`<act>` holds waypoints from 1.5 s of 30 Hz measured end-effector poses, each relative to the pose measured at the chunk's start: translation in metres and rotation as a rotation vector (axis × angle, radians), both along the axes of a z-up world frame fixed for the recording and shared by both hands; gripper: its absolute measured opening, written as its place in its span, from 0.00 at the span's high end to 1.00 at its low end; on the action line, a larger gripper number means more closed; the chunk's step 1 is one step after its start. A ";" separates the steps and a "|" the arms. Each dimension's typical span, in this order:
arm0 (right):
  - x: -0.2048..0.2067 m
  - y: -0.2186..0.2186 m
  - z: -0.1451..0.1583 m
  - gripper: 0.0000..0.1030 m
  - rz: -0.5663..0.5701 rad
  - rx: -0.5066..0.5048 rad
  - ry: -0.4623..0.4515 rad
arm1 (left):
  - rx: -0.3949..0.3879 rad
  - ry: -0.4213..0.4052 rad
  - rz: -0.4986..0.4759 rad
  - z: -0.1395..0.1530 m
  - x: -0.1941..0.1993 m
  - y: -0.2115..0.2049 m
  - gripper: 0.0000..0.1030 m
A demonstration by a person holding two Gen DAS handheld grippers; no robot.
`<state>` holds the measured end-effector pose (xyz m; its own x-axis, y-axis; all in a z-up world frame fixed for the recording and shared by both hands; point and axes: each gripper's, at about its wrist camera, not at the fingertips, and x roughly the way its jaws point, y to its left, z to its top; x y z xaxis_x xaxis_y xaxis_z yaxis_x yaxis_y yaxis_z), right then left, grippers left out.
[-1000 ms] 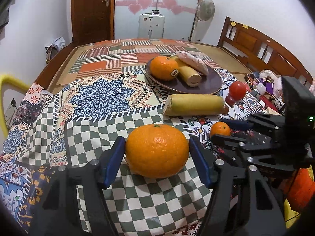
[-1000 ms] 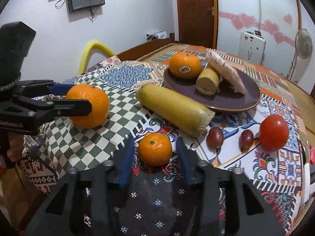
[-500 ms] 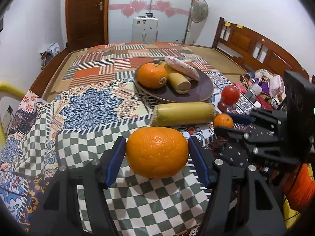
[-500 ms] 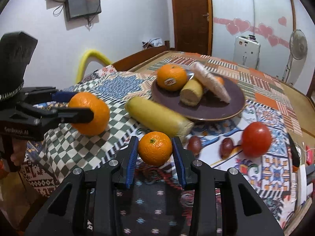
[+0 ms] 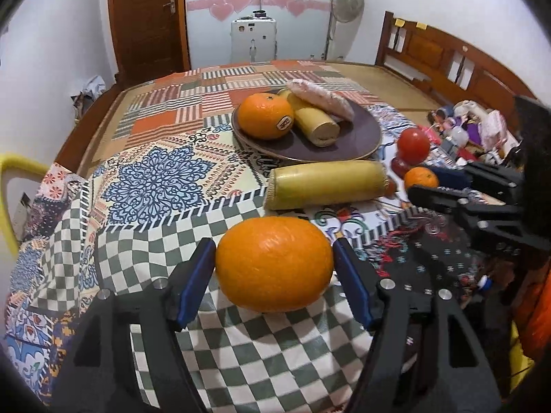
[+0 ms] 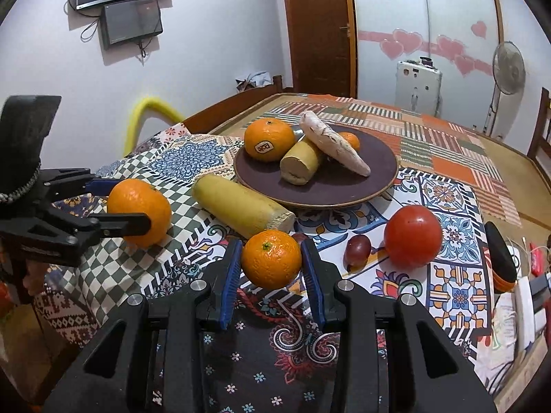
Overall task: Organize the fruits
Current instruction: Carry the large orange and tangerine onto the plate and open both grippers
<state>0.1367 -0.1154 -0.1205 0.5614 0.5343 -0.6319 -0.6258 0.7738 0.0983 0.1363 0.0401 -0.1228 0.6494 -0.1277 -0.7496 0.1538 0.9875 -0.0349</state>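
Note:
My left gripper [image 5: 273,268] is shut on a large orange [image 5: 273,263] and holds it above the checkered cloth; it also shows in the right wrist view [image 6: 139,211]. My right gripper [image 6: 271,265] is shut on a small orange [image 6: 271,258], lifted above the cloth; it shows in the left wrist view [image 5: 420,178]. A brown plate [image 6: 375,175] holds a stickered orange [image 6: 269,139], a yellow cut piece [image 6: 300,166] and a pale pink root [image 6: 332,146]. A long yellow fruit [image 6: 241,206] lies in front of the plate.
A red tomato [image 6: 412,235] and a dark grape [image 6: 358,246] lie right of the small orange. Clutter sits at the table's right edge [image 5: 475,124]. A yellow chair back [image 6: 151,113] stands at the left. The patchwork cloth [image 5: 155,179] covers the table.
Both grippers have risen with their oranges. The right gripper closed on the small orange and carried it forward toward the long yellow fruit.

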 end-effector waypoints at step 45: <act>0.093 0.015 0.009 0.69 -0.051 -0.067 0.028 | -0.016 -0.117 -0.039 0.013 0.112 -0.044 0.34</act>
<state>0.2292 -0.1002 -0.1117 0.5682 0.4619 -0.6810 -0.5834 0.8098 0.0626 0.2481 -0.0043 -0.1093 0.7266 -0.1657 -0.6668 0.1957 0.9802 -0.0304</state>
